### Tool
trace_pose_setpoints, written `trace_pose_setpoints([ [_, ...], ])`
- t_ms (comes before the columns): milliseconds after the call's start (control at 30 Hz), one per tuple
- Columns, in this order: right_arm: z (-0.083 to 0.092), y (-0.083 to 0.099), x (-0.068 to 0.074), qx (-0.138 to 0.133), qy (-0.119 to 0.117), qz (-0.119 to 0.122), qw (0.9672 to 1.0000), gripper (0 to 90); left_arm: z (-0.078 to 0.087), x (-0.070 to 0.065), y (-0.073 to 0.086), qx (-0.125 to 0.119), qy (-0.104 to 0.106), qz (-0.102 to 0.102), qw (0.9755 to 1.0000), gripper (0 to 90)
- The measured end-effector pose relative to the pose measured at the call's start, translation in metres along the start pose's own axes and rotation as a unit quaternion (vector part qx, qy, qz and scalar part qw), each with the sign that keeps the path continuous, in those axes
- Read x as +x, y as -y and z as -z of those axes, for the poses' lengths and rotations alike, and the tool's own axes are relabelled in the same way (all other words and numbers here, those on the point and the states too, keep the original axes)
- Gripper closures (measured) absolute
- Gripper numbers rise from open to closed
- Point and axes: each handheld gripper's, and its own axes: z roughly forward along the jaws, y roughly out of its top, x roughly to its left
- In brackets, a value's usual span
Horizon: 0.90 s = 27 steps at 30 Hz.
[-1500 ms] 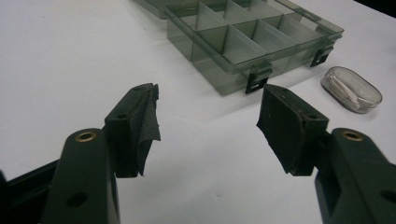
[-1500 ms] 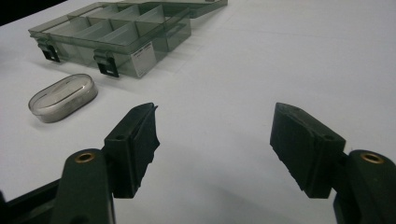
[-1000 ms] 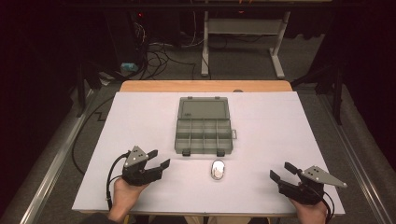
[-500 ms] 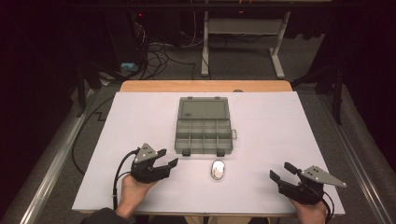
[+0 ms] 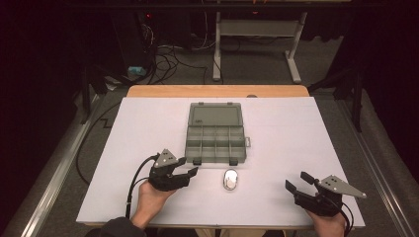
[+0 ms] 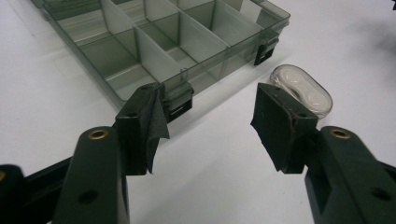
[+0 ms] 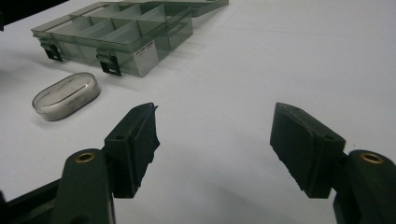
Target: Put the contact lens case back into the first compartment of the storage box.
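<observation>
An open grey-green compartment box (image 5: pixel 216 133) lies at the table's middle, lid laid back, its cells looking empty (image 6: pixel 154 44) (image 7: pixel 116 35). A small clear oval case (image 5: pixel 230 179) with two white round pieces inside (image 6: pixel 303 88) (image 7: pixel 66 95) rests just in front of the box. My left gripper (image 5: pixel 187 166) hovers left of the case, pointing toward it; its jaws have just been closing a little, with nothing between them (image 6: pixel 208 123). My right gripper (image 5: pixel 296 181) sits near the front right corner, open and empty (image 7: pixel 215 140).
White table cover (image 5: pixel 296 133) spans the work area, with a wooden strip (image 5: pixel 217 91) at the far edge. Cables (image 5: pixel 168 54) and a desk frame (image 5: pixel 257 34) lie on the dark floor beyond. The box's latches (image 6: pixel 180 100) face me.
My left gripper has moved to the right and slightly forward, toward the oval case and the box's front edge. The right gripper has stayed put.
</observation>
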Motion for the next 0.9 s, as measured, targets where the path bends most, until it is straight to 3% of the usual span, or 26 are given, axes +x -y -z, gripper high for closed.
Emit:
trace_pose_setpoints([
  [400, 0.0, 0.0, 0.0, 0.002, 0.001, -0.002, 1.0, 32.1, -0.018, -0.019, -0.014, 0.039, 0.016, -0.016, 0.999, 42.4],
  [733, 0.0, 0.0, 0.0, 0.002, 0.001, -0.001, 1.0, 32.1, -0.038, -0.037, -0.026, 0.072, 0.031, -0.037, 0.9962, 41.4],
  [900, 0.0, 0.0, 0.0, 0.002, 0.001, -0.003, 1.0, 32.1, -0.047, -0.044, -0.03, 0.088, 0.041, -0.037, 0.9946, 40.3],
])
